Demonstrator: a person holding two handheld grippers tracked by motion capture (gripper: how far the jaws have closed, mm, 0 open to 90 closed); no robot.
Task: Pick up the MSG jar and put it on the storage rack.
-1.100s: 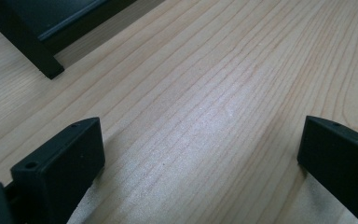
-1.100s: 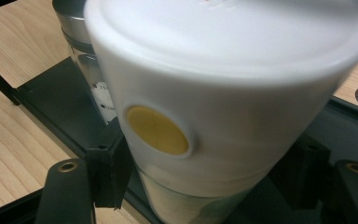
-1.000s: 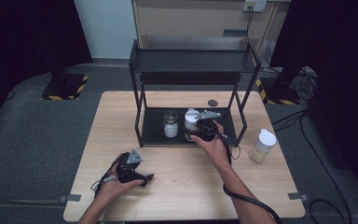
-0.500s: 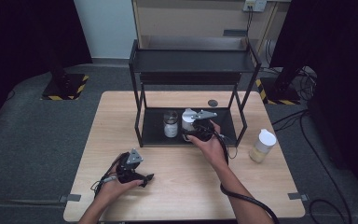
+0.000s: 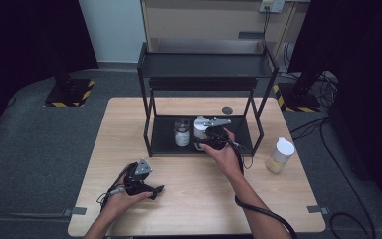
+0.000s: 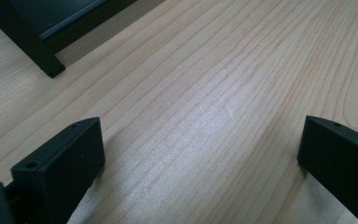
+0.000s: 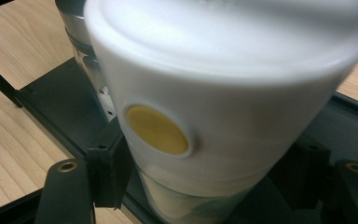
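White-lidded jar (image 5: pixel 200 130) sits clamped in the right gripper (image 5: pixel 210 141) at the centre of the high view, on the bottom shelf of a black rack (image 5: pixel 149 64), just beside a clear jar with a dark lid (image 5: pixel 182 132). Compared with a second ago, the gripper and jar have edged slightly left along the shelf. In the right gripper view the jar's white lid (image 7: pixel 223 60) looms between the black jaws. At lower left, the left gripper (image 5: pixel 151 189) rests released on the wooden table (image 5: pixel 194 199), unmoved, jaws wide apart over bare wood (image 6: pixel 205 116). Another white-lidded jar (image 5: pixel 280 155) stands at the right.
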